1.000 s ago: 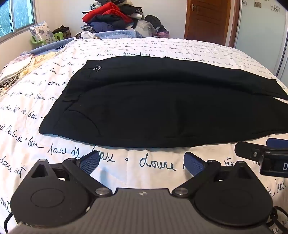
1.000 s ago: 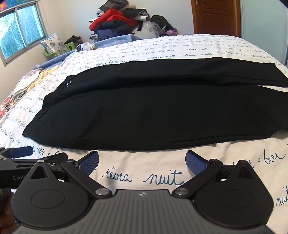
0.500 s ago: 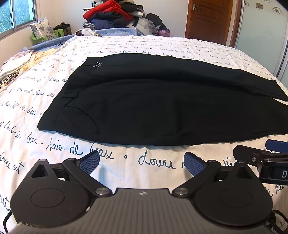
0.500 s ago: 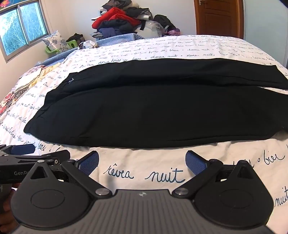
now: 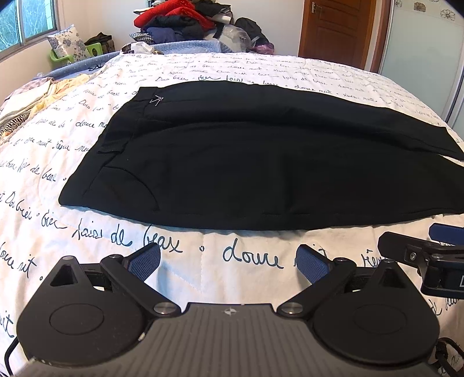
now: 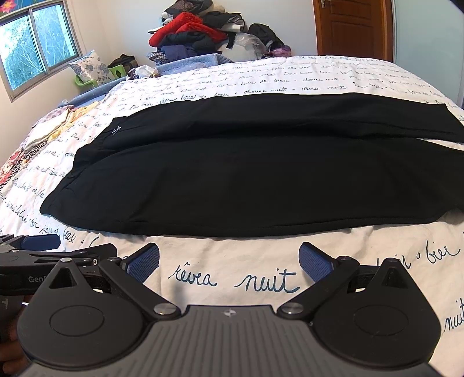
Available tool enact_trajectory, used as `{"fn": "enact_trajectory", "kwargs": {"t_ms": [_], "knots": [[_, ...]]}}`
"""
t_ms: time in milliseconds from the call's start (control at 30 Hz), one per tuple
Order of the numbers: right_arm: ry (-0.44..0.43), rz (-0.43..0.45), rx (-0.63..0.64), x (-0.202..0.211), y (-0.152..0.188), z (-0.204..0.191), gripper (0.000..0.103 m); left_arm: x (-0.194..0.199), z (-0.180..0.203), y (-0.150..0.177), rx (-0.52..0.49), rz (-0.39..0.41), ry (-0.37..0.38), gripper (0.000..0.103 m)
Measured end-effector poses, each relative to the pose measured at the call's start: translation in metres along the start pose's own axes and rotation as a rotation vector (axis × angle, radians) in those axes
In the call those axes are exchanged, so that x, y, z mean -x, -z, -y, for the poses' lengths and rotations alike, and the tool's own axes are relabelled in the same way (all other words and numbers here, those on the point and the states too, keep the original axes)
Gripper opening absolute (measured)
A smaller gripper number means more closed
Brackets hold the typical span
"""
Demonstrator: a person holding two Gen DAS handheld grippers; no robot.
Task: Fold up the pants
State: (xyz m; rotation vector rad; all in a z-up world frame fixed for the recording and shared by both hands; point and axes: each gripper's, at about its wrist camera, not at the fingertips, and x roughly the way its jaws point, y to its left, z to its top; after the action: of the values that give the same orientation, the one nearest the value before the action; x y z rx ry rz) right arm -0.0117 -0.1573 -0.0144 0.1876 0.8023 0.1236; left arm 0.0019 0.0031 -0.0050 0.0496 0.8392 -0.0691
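Bedroom w/ a big bed covered by a white quilted bedspread (image 5: 203,266) printed w/ dark cursive script. Black fabric pants (image 5: 246,162) lie flat across the middle of it, waistband to the left, legs running off to the right; the far leg sits a bit apart from the near one at the hem end, seen best in the right wrist view (image 6: 246,185). Small white logo mark near the waistband top.

Left gripper (image 5: 229,258) hovers low over the spread just short of the pants' near edge, blue-padded fingers (image 5: 145,259) spread wide, nothing between them, not touching the cloth. Right gripper (image 6: 229,258) same story: blue pads (image 6: 316,261) wide apart, empty, just in front of the near edge further toward the leg end. Each gripper shows at the edge of the other's view, so they sit side by side, close together.

Background: heaped pile of red, black and navy clothes (image 5: 185,21) at the far end of the bed, floral pillow (image 5: 66,45) by a bright green plastic chair (image 5: 61,56) under the window (image 6: 34,46), brown wooden door (image 5: 336,29) at the back right. Yellowish and patterned bedding (image 5: 43,95) bunched along the bed's left side.
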Motion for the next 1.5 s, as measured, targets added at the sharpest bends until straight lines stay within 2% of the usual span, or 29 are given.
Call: {"fn": "enact_trajectory", "kwargs": {"t_ms": [300, 500, 1500], "knots": [[0.0, -0.003, -0.002, -0.0007, 0.0009, -0.0002, 0.103, 0.0027, 0.0013, 0.0018, -0.011, 0.013, 0.001, 0.1], [-0.002, -0.003, -0.002, -0.0012, 0.0015, -0.0005, 0.103, 0.0009, -0.0003, 0.0018, 0.002, -0.008, 0.016, 0.099], [-0.015, -0.011, 0.002, -0.0014, 0.0055, -0.003, 0.103, 0.0011, 0.0046, 0.0036, -0.024, -0.008, -0.004, 0.099]]}}
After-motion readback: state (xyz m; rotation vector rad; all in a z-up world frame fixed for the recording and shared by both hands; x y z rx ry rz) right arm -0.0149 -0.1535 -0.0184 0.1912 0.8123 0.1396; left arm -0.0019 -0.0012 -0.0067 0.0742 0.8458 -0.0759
